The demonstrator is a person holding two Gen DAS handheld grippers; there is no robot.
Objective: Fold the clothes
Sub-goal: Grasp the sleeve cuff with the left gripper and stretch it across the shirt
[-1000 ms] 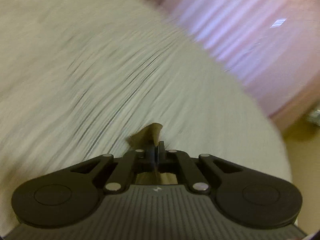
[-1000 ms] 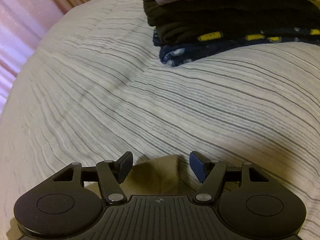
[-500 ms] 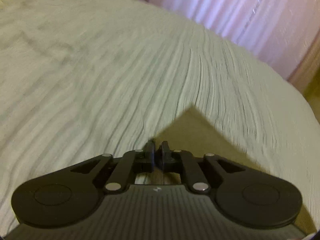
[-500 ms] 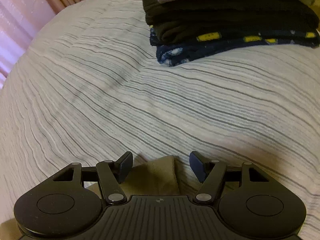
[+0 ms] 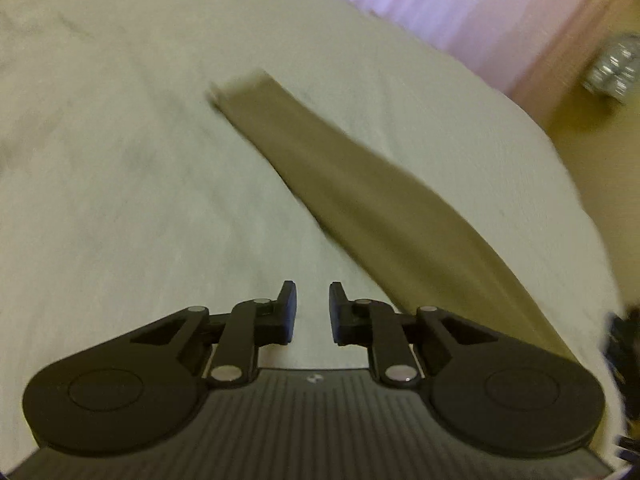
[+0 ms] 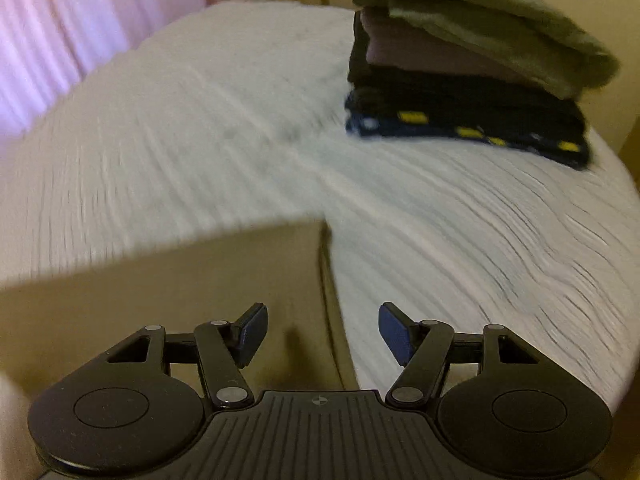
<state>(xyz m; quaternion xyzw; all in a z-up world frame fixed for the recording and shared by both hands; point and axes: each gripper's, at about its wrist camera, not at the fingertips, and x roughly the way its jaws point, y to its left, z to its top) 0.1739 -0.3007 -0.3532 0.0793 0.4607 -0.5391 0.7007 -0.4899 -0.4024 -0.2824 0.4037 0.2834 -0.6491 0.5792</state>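
A tan garment [image 5: 372, 192] lies flat on the striped white bed sheet [image 5: 120, 184] as a long band that runs from the upper middle to the lower right of the left wrist view. My left gripper [image 5: 312, 304] is open over bare sheet, just left of the band, holding nothing. In the right wrist view the same tan garment [image 6: 180, 288] fills the lower left, with a squared corner and a seam. My right gripper [image 6: 322, 328] hovers open above that corner, empty. Both views are motion-blurred.
A stack of several folded clothes [image 6: 472, 80] sits on the bed at the upper right of the right wrist view: green on top, then pale, black, and dark blue with yellow marks. Pink curtains [image 6: 80, 28] hang beyond the bed's far edge.
My left gripper has opened and let go of the tan garment, which now lies stretched out flat. Both grippers have pulled back and up; the right one stayed open.
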